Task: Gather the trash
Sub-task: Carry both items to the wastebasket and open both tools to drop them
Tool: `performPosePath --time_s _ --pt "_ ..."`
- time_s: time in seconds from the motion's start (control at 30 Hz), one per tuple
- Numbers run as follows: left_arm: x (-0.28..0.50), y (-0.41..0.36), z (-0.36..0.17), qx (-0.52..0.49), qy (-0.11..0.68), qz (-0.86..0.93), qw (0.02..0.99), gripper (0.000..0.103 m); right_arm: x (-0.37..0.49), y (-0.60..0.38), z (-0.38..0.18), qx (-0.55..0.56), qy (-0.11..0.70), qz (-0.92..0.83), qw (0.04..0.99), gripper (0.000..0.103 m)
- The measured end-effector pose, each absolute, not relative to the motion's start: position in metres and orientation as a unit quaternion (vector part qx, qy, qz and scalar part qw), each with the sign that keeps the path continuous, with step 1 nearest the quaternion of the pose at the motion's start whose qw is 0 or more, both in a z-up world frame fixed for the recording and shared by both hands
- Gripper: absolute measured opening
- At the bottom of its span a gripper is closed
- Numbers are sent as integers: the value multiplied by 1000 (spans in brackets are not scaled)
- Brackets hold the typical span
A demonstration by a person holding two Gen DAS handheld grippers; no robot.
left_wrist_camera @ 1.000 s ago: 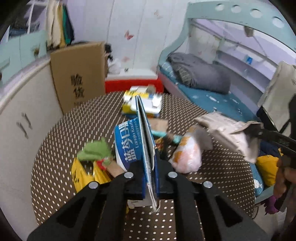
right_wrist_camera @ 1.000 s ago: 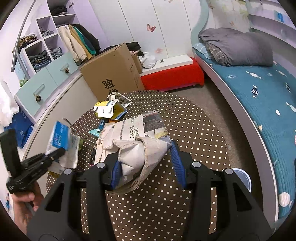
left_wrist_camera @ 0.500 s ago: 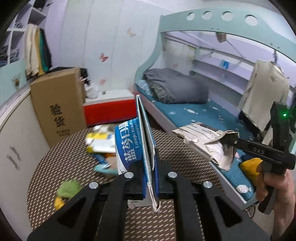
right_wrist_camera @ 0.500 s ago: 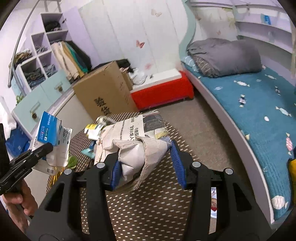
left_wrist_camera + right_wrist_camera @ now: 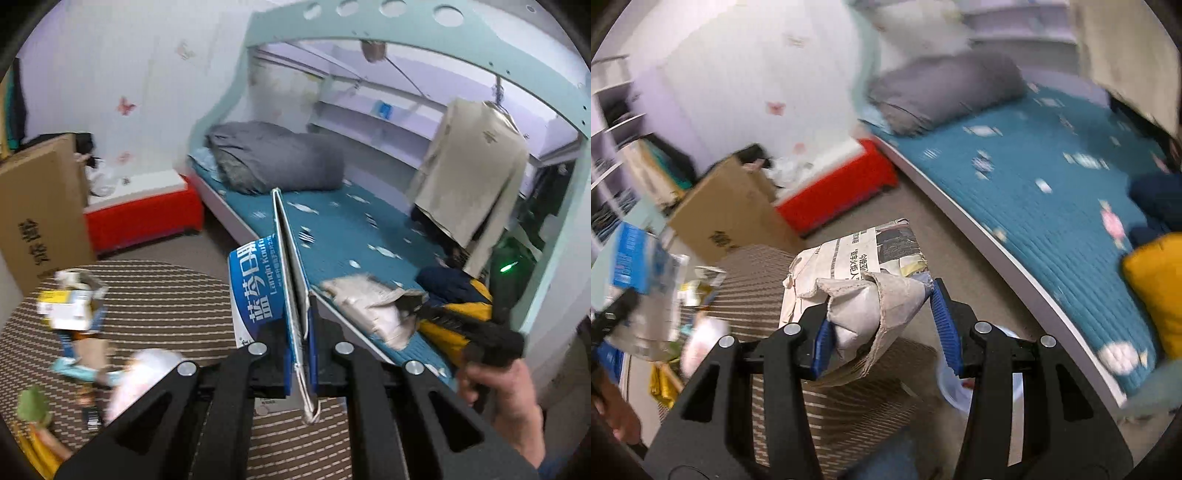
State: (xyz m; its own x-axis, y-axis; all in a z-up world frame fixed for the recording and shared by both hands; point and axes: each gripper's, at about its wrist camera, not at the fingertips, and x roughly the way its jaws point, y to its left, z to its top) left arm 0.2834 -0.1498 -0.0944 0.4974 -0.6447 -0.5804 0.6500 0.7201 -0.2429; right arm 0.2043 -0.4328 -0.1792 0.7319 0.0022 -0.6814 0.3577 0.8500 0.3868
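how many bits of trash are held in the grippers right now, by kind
flattened blue-and-white carton, clamped in the left gripper: 1
crumpled newspaper, clamped in the right gripper: 1
total: 2

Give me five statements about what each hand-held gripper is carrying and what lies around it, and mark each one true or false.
1. The left hand-held gripper is shut on a flattened blue and white box. True.
2. The right hand-held gripper is empty. False: it holds crumpled newspaper between its blue pads.
3. A grey rolled duvet lies on the teal bed. True.
4. The cardboard box by the wall stands on the bed. False: it stands on the floor, beside the red bench.
5. Some trash is left on the dotted brown rug, including a yellow and white carton. True.
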Motion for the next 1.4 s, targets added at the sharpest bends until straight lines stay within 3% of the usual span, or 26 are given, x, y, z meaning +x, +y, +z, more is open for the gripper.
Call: performPosePath --time_s 0.37,0.47,0.5,0.53,0.57,0.9,0.97,1.0,1.03,1.07,1.13,1.4 --pt "284 -280 -150 46 406 -427 807 6 213 -512 -351 337 488 -170 787 48" --pt "286 -308 -168 62 427 -431 793 6 222 -520 -383 354 508 -166 768 54" --pt "287 -317 -173 70 433 -431 788 6 224 -524 -394 361 511 -165 762 61" --pt "288 -328 -182 77 442 -431 783 6 225 -528 -401 367 510 -167 760 70" --pt "289 -338 -190 84 452 -433 775 6 225 -532 -405 375 505 -169 759 73" --pt "296 -405 -258 139 523 -436 719 9 177 -561 -356 420 421 -198 779 79" --pt "300 -416 -272 147 541 -432 706 17 166 -563 -344 421 406 -201 786 84" --pt "303 -420 -278 155 549 -424 704 42 159 -564 -336 422 396 -202 790 86" --pt "304 -421 -280 159 550 -412 709 78 155 -563 -332 423 390 -201 793 88" --pt "306 -421 -280 163 547 -397 718 91 150 -563 -325 422 383 -199 797 90" --pt "310 -416 -276 160 537 -377 737 94 146 -564 -316 420 372 -200 803 95" --pt "311 -386 -239 146 511 -352 770 94 137 -552 -280 393 346 -202 827 97"
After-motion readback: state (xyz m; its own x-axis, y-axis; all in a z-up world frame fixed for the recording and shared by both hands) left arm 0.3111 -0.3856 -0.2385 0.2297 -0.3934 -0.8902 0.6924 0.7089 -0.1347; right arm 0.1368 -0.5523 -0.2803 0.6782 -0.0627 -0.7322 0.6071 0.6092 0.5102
